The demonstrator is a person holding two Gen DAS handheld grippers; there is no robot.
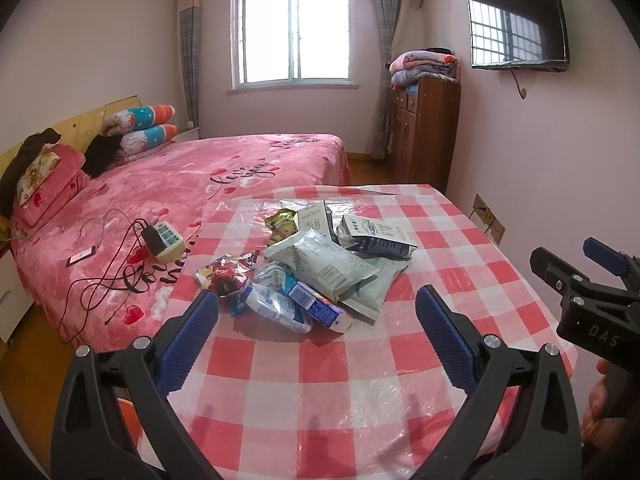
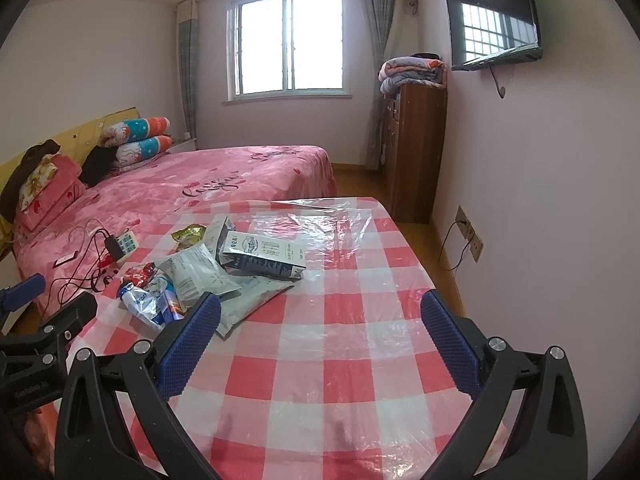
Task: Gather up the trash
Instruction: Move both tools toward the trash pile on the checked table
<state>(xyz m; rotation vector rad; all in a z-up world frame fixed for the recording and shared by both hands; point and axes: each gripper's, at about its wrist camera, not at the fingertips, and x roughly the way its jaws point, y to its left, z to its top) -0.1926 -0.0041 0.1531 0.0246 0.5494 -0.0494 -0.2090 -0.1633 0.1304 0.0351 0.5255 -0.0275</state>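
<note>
A heap of trash lies on a table [image 1: 360,392] with a red-and-white checked cover: a pale green snack bag [image 1: 320,260], a dark blue milk carton [image 1: 376,236], a red wrapper [image 1: 228,272], a blue-white crumpled packet [image 1: 276,304] and a yellow-green wrapper [image 1: 282,220]. My left gripper [image 1: 318,316] is open and empty just in front of the heap. My right gripper [image 2: 320,320] is open and empty, to the right of the heap; the carton [image 2: 264,256] and snack bag [image 2: 196,272] lie left of it. The right gripper also shows at the right edge of the left wrist view [image 1: 592,280].
A pink bed [image 1: 180,184] stands left of the table with a power strip [image 1: 166,240], cables and a phone [image 1: 82,256] on it. A wooden cabinet [image 1: 424,132] with folded blankets and a wall TV [image 1: 520,24] stand at the right wall. Wall sockets [image 1: 490,220] sit low beside the table.
</note>
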